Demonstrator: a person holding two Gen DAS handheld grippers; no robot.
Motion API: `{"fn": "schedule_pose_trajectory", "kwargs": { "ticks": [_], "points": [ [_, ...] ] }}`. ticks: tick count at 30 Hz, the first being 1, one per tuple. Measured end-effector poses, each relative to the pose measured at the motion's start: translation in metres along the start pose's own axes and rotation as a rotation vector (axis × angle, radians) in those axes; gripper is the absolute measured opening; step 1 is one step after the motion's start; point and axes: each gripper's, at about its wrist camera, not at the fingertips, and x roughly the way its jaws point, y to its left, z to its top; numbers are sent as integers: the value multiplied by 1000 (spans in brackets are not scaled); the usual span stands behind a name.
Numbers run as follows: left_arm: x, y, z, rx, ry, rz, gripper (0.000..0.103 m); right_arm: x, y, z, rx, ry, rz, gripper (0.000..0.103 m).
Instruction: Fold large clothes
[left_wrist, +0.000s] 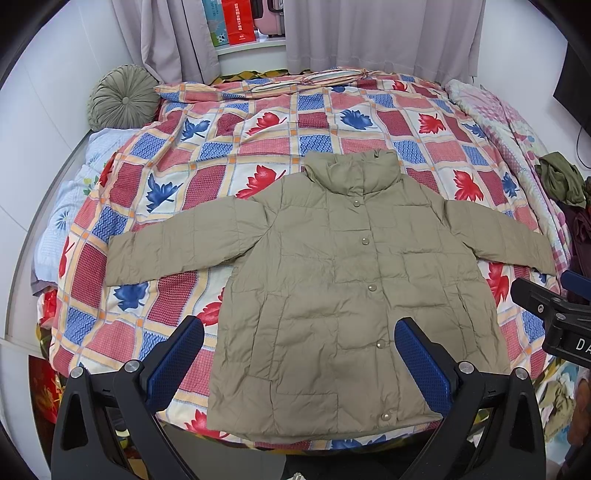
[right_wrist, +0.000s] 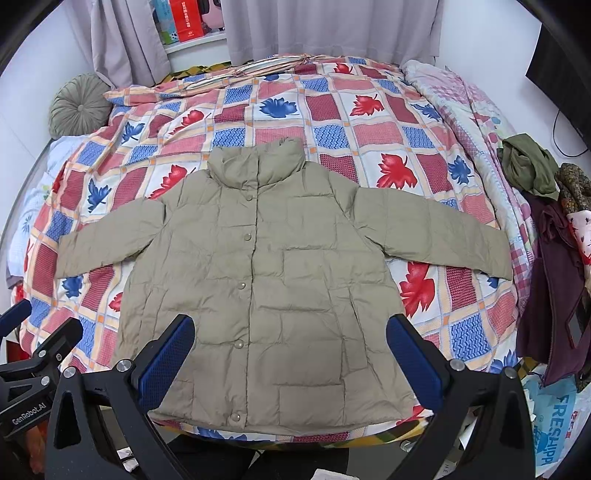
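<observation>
A khaki quilted jacket (left_wrist: 332, 280) lies flat and face up on the bed, snaps shut, collar at the far end, both sleeves spread out to the sides. It also shows in the right wrist view (right_wrist: 266, 273). My left gripper (left_wrist: 299, 354) is open and empty, held above the jacket's lower hem. My right gripper (right_wrist: 290, 350) is open and empty too, above the hem a little to the right. The right gripper's body shows at the right edge of the left wrist view (left_wrist: 554, 317).
The bed has a red and blue leaf-patterned cover (left_wrist: 258, 122). A round green cushion (left_wrist: 123, 96) sits at the far left corner. A pile of other clothes (right_wrist: 550, 258) lies on the bed's right side. Curtains (left_wrist: 369, 33) hang behind the bed.
</observation>
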Motion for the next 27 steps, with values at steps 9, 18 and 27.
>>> {"fn": "schedule_pose_trajectory", "kwargs": {
  "ticks": [9,18,27],
  "points": [
    [0,-1,0,-1,0,0,103,0,-1,-1,0,1,-1,103],
    [0,0,0,-2,0,0,103,0,1,-1,-1,2,-1,103],
    [0,0,0,-2,0,-1,103,0,1,-1,0,4,-1,103]
  ]
}}
